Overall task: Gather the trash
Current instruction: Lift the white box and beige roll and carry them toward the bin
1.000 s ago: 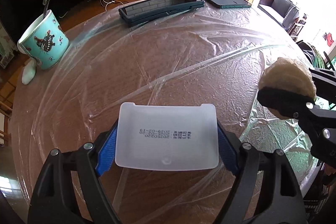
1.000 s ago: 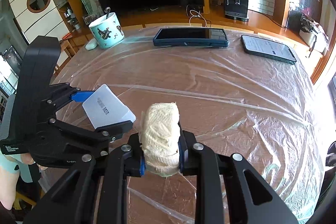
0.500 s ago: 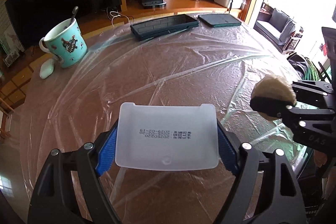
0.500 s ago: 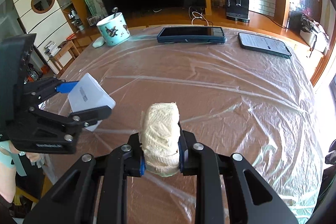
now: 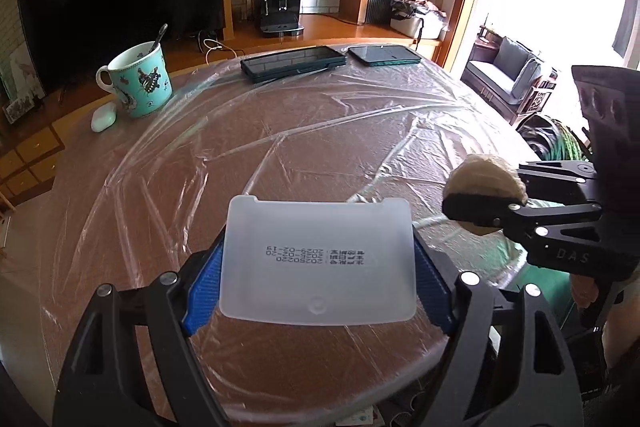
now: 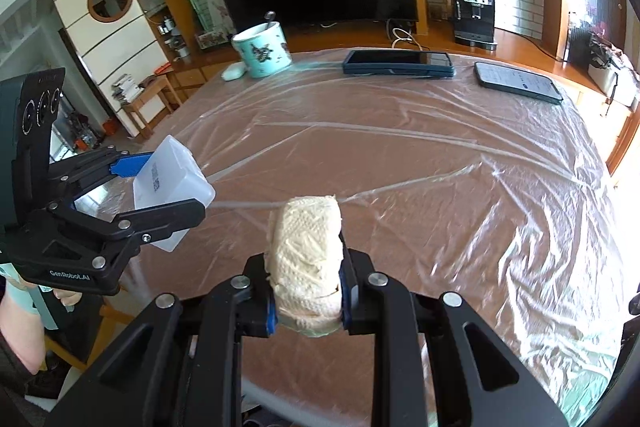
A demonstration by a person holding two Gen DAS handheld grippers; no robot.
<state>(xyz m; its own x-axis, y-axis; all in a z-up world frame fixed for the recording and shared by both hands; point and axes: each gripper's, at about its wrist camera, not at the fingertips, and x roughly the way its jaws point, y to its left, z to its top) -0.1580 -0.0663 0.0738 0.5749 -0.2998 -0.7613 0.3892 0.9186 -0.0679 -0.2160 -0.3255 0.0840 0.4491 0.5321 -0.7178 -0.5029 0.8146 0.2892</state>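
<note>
The left tongs [image 5: 318, 265] hold a cloudy white plastic box [image 5: 318, 259] by its two short sides. The blue pads [image 5: 204, 283] press on it, so the tongs stand wide but are closed on the box. The box is flat and see-through, with small dark print on its bottom. It hangs in the air above the near edge of the tabletop [image 5: 320, 131].

The right tongs [image 6: 306, 291] are squeezed tight on a cream wad of crumpled paper [image 6: 306, 259]. The wad is bumpy and sticks up between the two fingers. It also hangs above the near edge, just to the right of the box. In the right wrist view the left tongs [image 6: 160, 195] and the box [image 6: 172, 187] are up and to the left of the wad, and the two are apart.

In front of both tongs the round brown tabletop is covered with wrinkly clear plastic sheet [image 6: 440, 167], and the big middle part is bare. Far ahead, by the back edge, lie two dark phones [image 6: 398, 63] side by side. Far ahead to the left stands a teal mug [image 5: 138, 83] with a spoon in it, and a small white case [image 5: 103, 117] lies beside it.
</note>
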